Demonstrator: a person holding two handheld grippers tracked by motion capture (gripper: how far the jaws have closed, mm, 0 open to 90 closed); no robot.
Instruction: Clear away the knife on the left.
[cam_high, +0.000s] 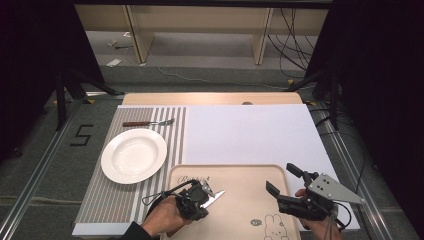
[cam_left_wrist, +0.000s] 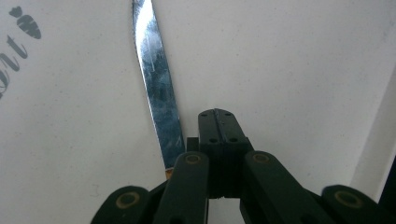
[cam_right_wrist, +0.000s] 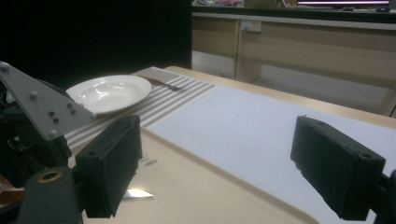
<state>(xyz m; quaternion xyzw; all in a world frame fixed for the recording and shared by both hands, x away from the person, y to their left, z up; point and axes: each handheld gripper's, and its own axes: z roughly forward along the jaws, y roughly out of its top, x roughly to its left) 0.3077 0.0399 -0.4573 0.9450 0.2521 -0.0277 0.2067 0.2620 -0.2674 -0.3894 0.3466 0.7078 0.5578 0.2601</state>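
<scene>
L hand-held gripper (cam_high: 212, 192) jaws closed, R hand-held gripper (cam_high: 282, 179) jaws apart

Table (cam_high: 150, 98): striped mat (cam_high: 112, 200), white sheet (cam_high: 250, 132), tray (cam_high: 240, 200).

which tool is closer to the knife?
Left. The left tool is shut right at the knife, its blade sticking out alongside; the right tool hangs open across the tray.

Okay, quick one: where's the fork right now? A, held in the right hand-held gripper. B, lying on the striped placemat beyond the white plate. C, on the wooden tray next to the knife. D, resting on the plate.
B: the fork lies flat on the striped placemat, on the far side of the white plate and apart from it, far from the tray and from both hand-held grippers.
</scene>
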